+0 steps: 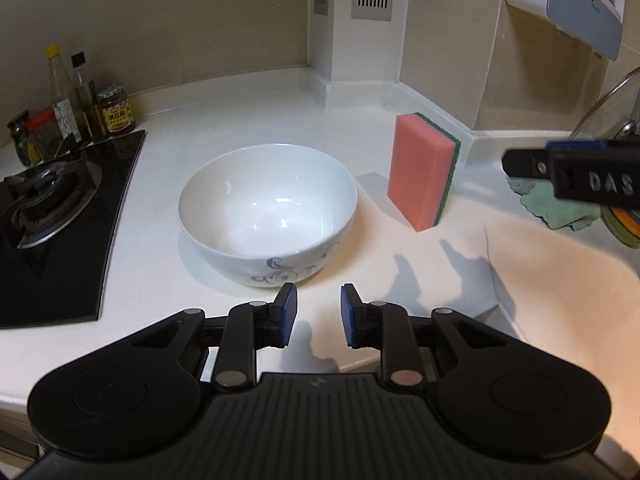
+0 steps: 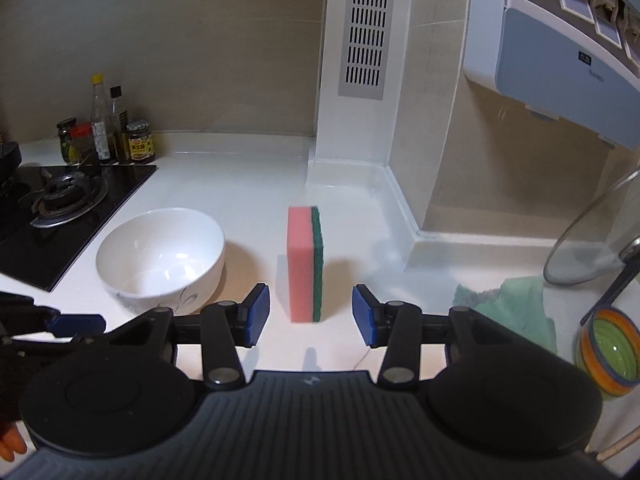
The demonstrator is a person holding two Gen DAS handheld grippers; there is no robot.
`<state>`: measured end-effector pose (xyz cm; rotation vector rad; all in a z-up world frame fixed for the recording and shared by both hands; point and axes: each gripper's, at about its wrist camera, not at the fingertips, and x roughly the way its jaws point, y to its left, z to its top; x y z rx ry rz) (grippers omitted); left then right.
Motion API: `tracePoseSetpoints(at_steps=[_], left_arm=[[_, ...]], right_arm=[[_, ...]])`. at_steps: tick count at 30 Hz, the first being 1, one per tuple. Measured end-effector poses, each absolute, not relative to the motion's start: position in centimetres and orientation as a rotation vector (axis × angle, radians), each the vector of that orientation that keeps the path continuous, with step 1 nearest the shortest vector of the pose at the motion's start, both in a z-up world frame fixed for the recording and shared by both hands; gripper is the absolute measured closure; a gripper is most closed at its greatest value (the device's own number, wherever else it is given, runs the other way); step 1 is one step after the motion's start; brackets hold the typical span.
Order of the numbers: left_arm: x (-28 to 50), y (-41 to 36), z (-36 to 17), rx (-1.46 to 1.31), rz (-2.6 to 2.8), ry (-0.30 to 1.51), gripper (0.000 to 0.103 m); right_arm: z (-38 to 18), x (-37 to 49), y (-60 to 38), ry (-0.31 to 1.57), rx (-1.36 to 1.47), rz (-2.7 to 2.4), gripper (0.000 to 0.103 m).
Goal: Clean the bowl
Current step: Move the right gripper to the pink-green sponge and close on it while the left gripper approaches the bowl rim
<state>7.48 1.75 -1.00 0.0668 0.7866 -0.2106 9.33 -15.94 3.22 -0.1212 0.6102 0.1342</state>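
A white bowl (image 1: pixel 267 210) with a blue-grey pattern stands upright and empty on the white counter; it also shows in the right wrist view (image 2: pixel 160 258). A pink sponge (image 1: pixel 420 170) with a green scouring side stands on end to the bowl's right, and in the right wrist view (image 2: pixel 305 264). My left gripper (image 1: pixel 319 304) is open and empty, just in front of the bowl's near side. My right gripper (image 2: pixel 311 306) is open and empty, with the sponge standing just beyond the gap between its fingers.
A black gas hob (image 1: pixel 52 216) lies left of the bowl, with several sauce bottles and jars (image 1: pixel 80 104) behind it. A green cloth (image 2: pixel 516 308), a striped bowl (image 2: pixel 610 354) and a glass lid (image 2: pixel 588 248) sit at the right. A wall column (image 2: pixel 356 80) stands behind.
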Motion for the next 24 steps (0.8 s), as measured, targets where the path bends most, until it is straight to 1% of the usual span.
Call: tracePoseSetpoints(at_steps=[7, 12, 19, 22, 23, 24], left_arm=[[9.1, 4.5, 0.5, 0.003, -0.203, 0.775, 0.074], [10.9, 6.8, 1.0, -0.043, -0.156, 0.785, 0.074], [12.8, 8.8, 0.7, -0.041, -0.094, 0.845, 0.074], [13.4, 9.6, 0.4, -0.072, -0.083, 0.866, 0.074], [13.6, 9.8, 0.3, -0.084, -0.079, 0.873, 0.074], [13.8, 10.0, 0.2, -0.094, -0.077, 0.880, 0.074]], right_arm=[[3.1, 15.4, -14.5, 0.664, -0.200, 0.152, 0.061], [1.7, 19.0, -13.6, 0.731, -0.239, 0.174, 0.060], [-0.6, 22.2, -13.3, 0.818, -0.238, 0.209, 0.061], [-1.1, 22.7, -13.0, 0.831, -0.246, 0.232, 0.064], [-1.3, 22.8, -12.9, 0.832, -0.249, 0.237, 0.073], [-1.3, 22.8, -12.9, 0.821, -0.255, 0.245, 0.076]])
